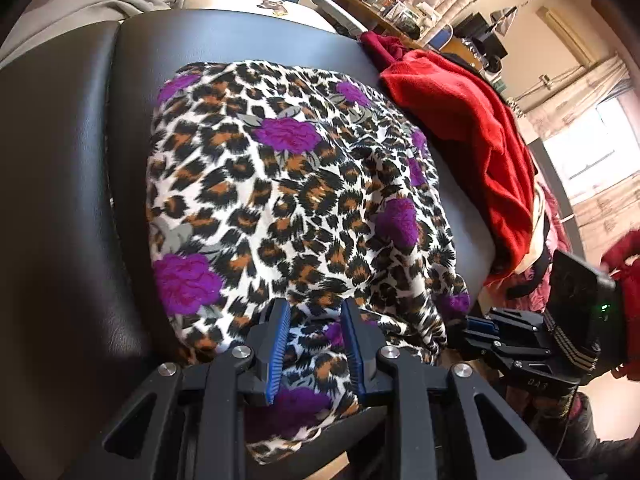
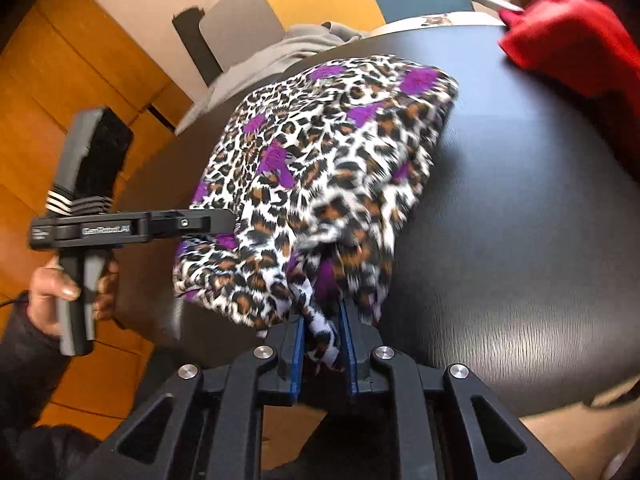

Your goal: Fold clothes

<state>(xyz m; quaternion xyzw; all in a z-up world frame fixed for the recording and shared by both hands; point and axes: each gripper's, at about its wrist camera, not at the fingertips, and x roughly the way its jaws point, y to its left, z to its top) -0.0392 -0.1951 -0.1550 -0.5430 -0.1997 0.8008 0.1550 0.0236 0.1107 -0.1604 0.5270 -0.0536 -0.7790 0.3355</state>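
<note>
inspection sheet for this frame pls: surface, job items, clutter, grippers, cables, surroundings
Surface: black padded top, glossy, mostly bare around the garment.
Job's things: leopard-print garment with purple flowers, bunched, near edge hanging over the front.
Clutter: red garment heaped on the right; grey garment at the far left.
Grippers: left gripper jaws apart, fabric lying between, not pinched; right gripper jaws narrowly apart around a fold of the leopard fabric, a gap showing beside the pads.
Cables: thin cords along the far wall, none on the top.
Surroundings: cluttered shelf, bright window, orange wooden floor.
</note>
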